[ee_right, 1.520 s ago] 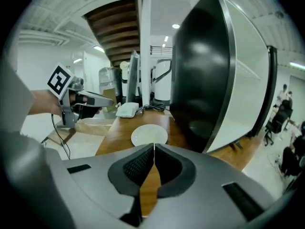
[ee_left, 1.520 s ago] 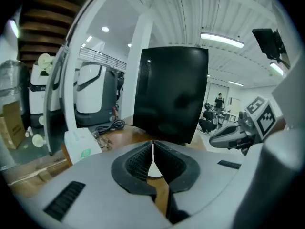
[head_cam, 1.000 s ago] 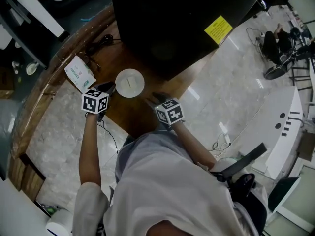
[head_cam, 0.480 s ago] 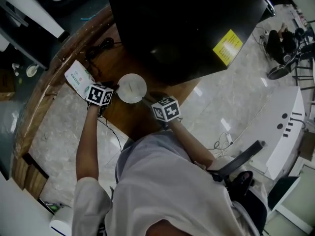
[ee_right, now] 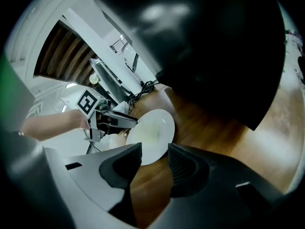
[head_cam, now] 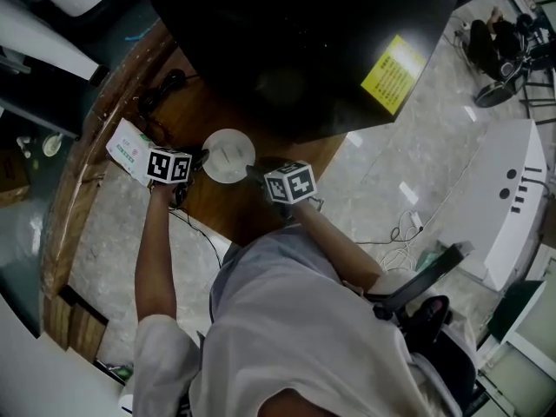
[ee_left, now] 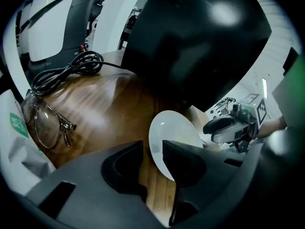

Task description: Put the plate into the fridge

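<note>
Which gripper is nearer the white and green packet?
Left gripper, beside that packet; right gripper is across the round white plate. Both just opened, plate rim between jaws.

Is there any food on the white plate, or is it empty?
Empty. The plate shows only a bare white surface in both gripper views, with nothing lying on it. It sits flat on the wooden table.

Glossy white plate (head_cam: 228, 155), smooth varnished wood table (head_cam: 233, 208), glossy black fridge (head_cam: 295, 50)

Wooden table (head_cam: 248, 211), pale marble floor (head_cam: 426, 137)
</note>
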`<state>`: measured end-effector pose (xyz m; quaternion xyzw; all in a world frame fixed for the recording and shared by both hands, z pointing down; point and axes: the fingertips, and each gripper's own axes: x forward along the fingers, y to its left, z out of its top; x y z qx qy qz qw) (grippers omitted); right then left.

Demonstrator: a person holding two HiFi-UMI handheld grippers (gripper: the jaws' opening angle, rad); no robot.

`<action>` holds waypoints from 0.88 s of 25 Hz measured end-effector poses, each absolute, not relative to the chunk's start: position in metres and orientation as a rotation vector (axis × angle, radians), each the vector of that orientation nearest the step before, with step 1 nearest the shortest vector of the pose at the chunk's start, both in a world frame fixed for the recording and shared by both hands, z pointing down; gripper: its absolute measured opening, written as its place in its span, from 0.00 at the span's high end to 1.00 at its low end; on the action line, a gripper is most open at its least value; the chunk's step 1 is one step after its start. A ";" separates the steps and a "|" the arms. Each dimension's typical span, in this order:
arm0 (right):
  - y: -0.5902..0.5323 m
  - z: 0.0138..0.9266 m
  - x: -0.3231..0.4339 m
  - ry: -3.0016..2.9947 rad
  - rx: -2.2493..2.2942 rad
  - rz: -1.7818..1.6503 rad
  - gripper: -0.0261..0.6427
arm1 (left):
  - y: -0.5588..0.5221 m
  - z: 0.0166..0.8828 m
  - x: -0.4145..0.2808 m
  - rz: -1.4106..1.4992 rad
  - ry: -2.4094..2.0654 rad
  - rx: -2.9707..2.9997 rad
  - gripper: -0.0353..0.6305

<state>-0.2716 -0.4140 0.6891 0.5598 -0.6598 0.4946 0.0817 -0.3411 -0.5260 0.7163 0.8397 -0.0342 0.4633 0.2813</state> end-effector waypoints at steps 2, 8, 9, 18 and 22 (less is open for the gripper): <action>-0.416 0.697 -0.267 -1.955 1.680 1.518 0.70 | -0.528 0.718 -0.337 1.232 -0.095 2.253 0.74; -0.410 0.722 -0.253 -1.889 1.751 1.683 0.70 | -0.507 0.722 -0.324 1.156 0.034 2.200 0.76; -0.409 0.723 -0.250 -1.873 1.772 1.690 0.70 | -0.504 0.721 -0.322 1.136 0.038 2.195 0.76; -0.411 0.724 -0.241 -1.889 1.888 2.049 0.74 | -0.505 0.722 -0.322 1.063 -0.046 2.172 0.79; -0.413 0.723 -0.244 -1.945 1.843 2.397 0.87 | -0.508 0.725 -0.323 1.054 -0.061 2.200 0.79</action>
